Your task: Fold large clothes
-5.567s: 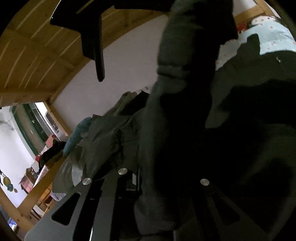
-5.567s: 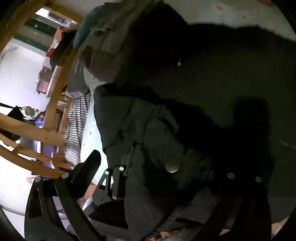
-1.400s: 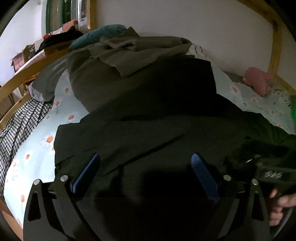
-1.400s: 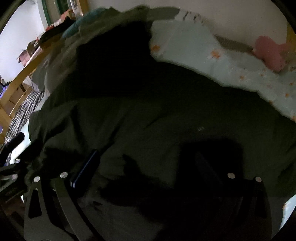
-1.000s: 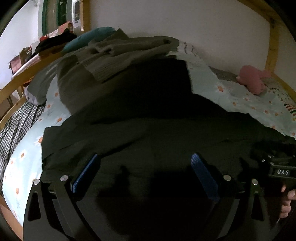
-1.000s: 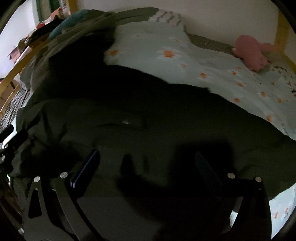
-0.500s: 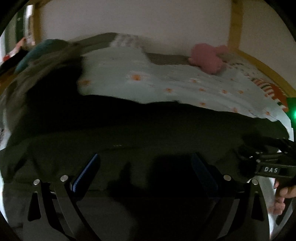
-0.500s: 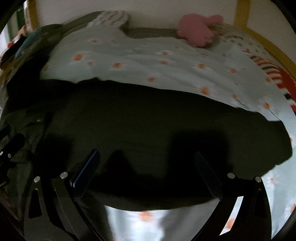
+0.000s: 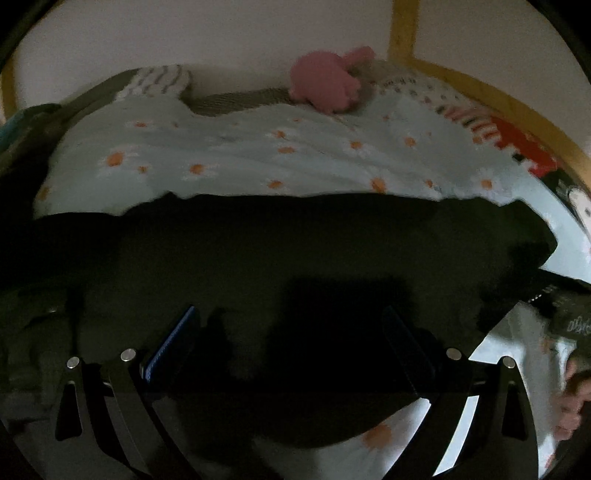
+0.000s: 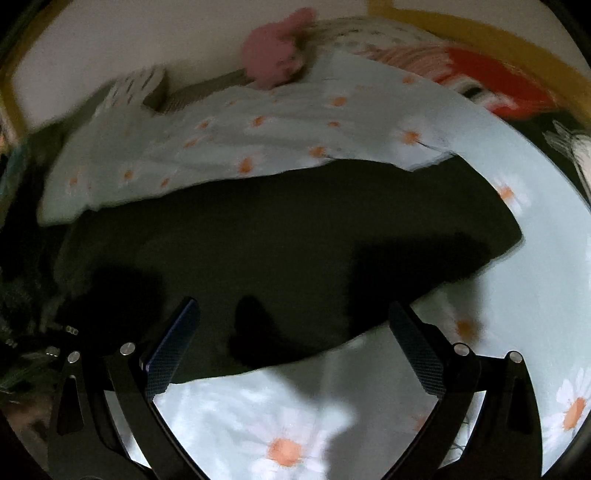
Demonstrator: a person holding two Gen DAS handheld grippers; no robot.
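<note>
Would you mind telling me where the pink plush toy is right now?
The pink plush toy lies at the far edge of the bed against the wall, upper centre in both wrist views, on the daisy-print sheet beyond the dark garment.

Garment (image 9: 280,258) spread flat across the bedsheet (image 9: 229,162)

A plush toy (image 9: 325,88) sits behind it against the wall (image 9: 221,33) (a bed post (image 9: 402,33) to its right); both grippers, the left gripper (image 9: 288,339) and the right gripper (image 10: 295,332), hang over the garment's near edge, jaws apart.
</note>
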